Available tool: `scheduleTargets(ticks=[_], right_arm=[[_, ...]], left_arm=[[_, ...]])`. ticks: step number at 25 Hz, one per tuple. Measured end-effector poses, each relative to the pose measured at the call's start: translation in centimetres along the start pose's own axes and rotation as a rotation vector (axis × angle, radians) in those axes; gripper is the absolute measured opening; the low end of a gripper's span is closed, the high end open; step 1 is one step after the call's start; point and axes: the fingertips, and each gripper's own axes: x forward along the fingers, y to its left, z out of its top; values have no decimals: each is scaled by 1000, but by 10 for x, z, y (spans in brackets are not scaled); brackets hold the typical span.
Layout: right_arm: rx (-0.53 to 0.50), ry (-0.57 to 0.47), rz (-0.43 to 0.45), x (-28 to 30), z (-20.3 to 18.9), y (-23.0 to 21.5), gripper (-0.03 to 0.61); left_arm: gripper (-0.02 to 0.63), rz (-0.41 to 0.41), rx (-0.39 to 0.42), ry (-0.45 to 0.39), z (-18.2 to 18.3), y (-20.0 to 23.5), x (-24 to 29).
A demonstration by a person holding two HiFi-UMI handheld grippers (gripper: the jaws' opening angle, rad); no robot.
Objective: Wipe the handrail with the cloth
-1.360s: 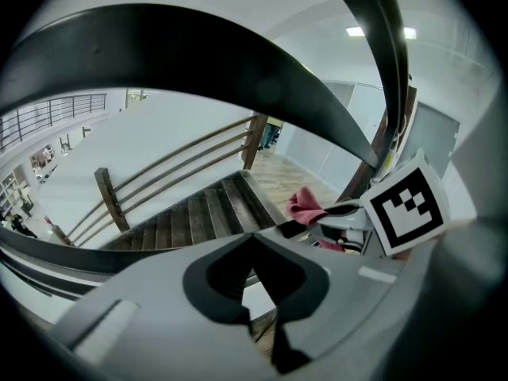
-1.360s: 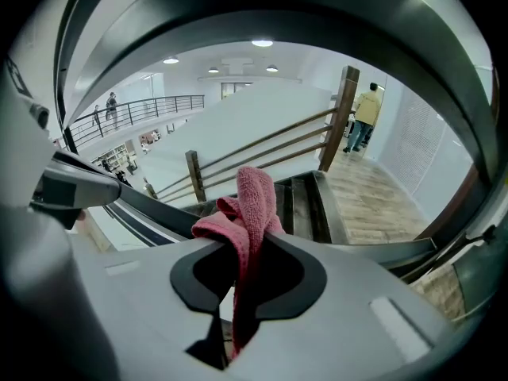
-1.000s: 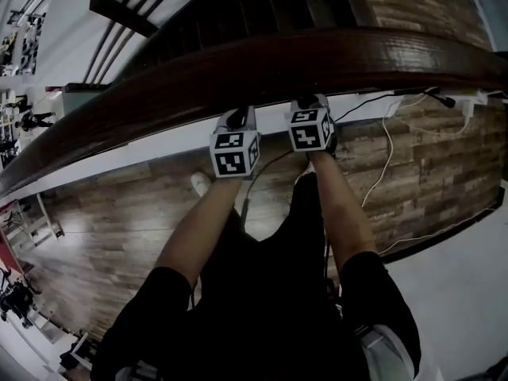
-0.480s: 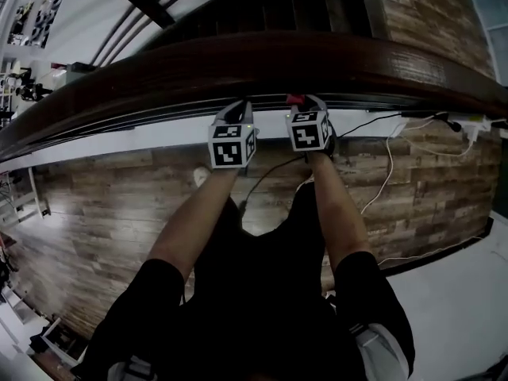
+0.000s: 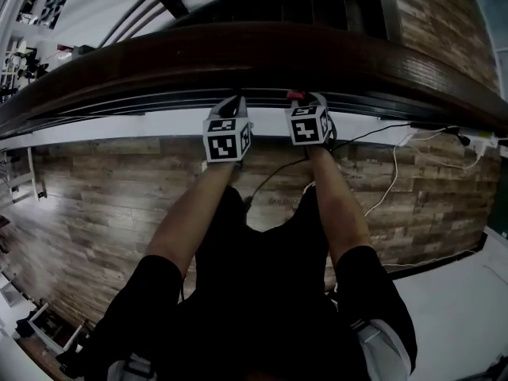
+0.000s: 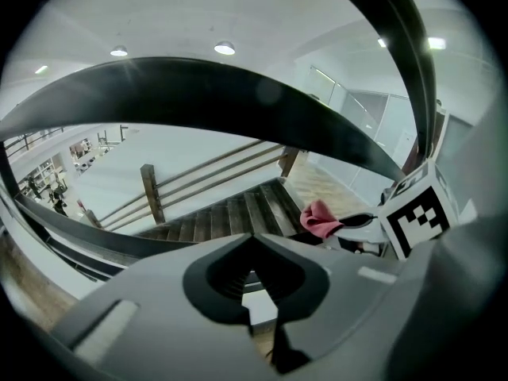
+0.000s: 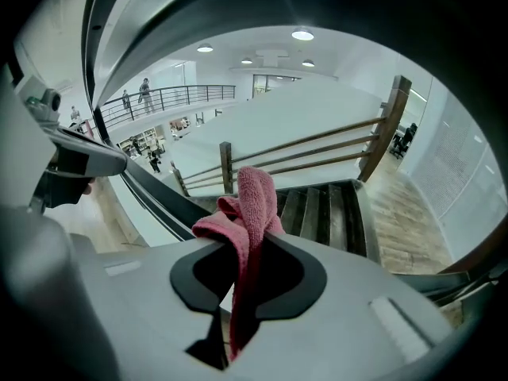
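Plank floor (image 5: 103, 205) lies below the person, with white cables (image 5: 390, 173) trailing over it at the right, clear of both arms. Left gripper (image 5: 232, 101) and right gripper (image 5: 305, 98) are held side by side, near each other but apart, with their tips at the near edge of the handrail (image 5: 262, 58). The left gripper's jaws are together with nothing between them. The right gripper's jaws are clamped on the cloth (image 7: 252, 205), a red towel pinched at its lower part. Its long axis runs along the jaws, and its folded free end stands out past the tips, pointing away from the person toward the rail. In the head view only a small red scrap of it shows, and contact with the rail cannot be confirmed. The handrail's long axis runs left to right across the head view, bowed by the lens and unobstructed on both sides of the grippers; both ends are cut off by the frame. Beyond it, wooden stairs (image 7: 321, 209) descend into an open hall, where distant figures are too small to make out.
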Motion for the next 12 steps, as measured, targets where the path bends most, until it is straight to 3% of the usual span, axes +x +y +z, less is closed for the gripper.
scheduleTargets(ticks=[7,12], right_arm=[[-18,2,49,7,13,32,51],[-80,14,80,14,23,59,51]], left_arm=[[0,49,-31,-6,-4,32,-14],[0,109,-125,-38,-11,68,-36]])
